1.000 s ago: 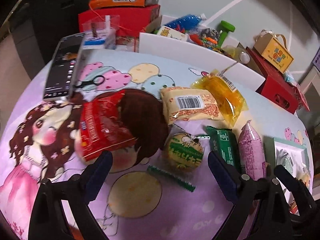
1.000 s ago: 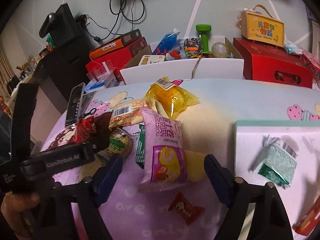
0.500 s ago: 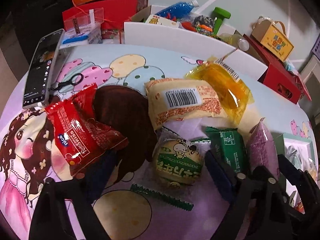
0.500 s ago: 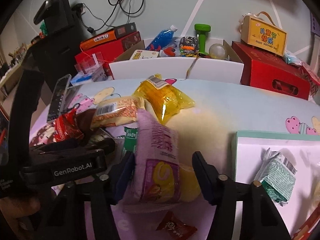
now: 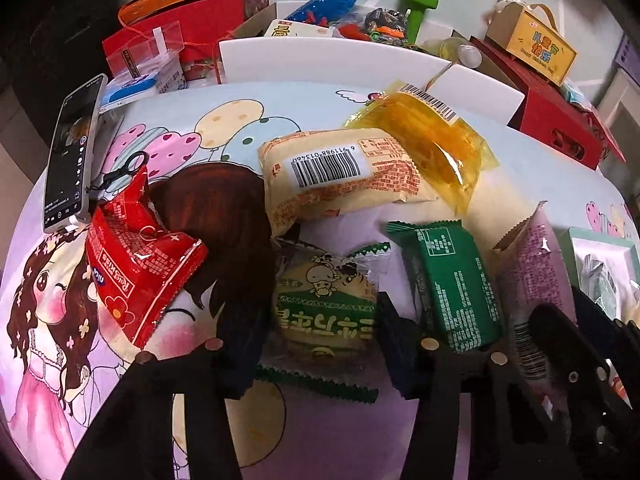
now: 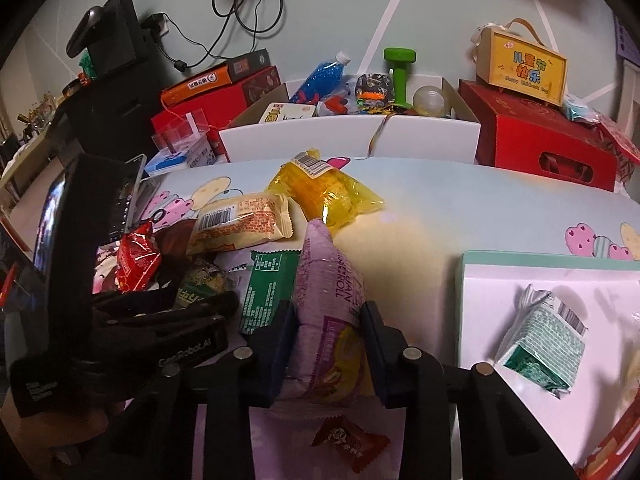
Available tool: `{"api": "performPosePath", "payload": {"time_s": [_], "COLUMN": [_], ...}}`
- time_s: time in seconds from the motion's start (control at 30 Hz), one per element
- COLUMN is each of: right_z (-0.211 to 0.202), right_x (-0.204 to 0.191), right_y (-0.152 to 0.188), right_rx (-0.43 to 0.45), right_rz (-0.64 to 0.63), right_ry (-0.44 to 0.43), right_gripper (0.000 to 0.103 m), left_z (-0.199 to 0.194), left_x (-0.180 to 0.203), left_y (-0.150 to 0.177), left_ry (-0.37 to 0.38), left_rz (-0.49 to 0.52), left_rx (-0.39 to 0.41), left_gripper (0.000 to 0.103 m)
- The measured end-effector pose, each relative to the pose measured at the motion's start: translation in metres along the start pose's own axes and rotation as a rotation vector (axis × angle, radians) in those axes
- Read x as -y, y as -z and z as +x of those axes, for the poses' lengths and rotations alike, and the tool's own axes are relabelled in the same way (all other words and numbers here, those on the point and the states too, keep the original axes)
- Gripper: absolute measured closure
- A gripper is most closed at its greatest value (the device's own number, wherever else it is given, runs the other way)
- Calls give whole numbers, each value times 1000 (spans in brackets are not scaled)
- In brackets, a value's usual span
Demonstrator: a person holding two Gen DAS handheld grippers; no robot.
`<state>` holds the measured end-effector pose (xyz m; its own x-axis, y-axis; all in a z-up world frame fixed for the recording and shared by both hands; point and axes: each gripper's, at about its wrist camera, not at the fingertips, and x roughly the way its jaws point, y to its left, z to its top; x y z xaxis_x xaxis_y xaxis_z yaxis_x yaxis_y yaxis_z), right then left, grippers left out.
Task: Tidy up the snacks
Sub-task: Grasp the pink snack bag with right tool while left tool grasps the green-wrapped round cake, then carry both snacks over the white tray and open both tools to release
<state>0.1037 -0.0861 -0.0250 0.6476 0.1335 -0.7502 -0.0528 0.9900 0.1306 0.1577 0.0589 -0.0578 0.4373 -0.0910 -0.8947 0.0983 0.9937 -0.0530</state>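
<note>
My left gripper (image 5: 320,344) points down at a round green-and-yellow snack pack (image 5: 324,308). Its jaws are closing and both pads touch the pack's sides. My right gripper (image 6: 326,344) is closing on a purple snack pack (image 6: 328,300), which is squeezed upright between its pads. The same purple pack (image 5: 532,280) shows at the right of the left wrist view. Around them on the cartoon tablecloth lie a red pack (image 5: 136,256), a beige pack with a barcode (image 5: 340,172), a yellow pack (image 5: 432,140) and a green bar (image 5: 452,280).
A white tray with a teal rim (image 6: 480,258) sits at the right and holds a green-and-white pack (image 6: 544,340). A red candy (image 6: 348,440) lies under my right gripper. A phone (image 5: 72,152) leans at the left. Red boxes (image 6: 540,140) and a white box (image 6: 344,136) line the back.
Both grippers went from wide open to closed. The left one moved forward and down onto the round green pack. The right one pinched the purple pack, which now stands on edge.
</note>
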Motion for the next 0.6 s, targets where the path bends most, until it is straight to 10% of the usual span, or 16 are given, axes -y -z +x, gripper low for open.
{"api": "performPosePath", "payload": {"time_s": [0.6], "right_z": [-62], "right_x": [3], "right_y": [11], "right_rx": [67], "right_rz": [35], "right_ry": [-56], "right_gripper": [69], "left_z": [-56], "left_x": [9], "left_y": [28], "left_ry": [28], "left_rz": [-15], "left_rx": [45], "left_gripper": [51]}}
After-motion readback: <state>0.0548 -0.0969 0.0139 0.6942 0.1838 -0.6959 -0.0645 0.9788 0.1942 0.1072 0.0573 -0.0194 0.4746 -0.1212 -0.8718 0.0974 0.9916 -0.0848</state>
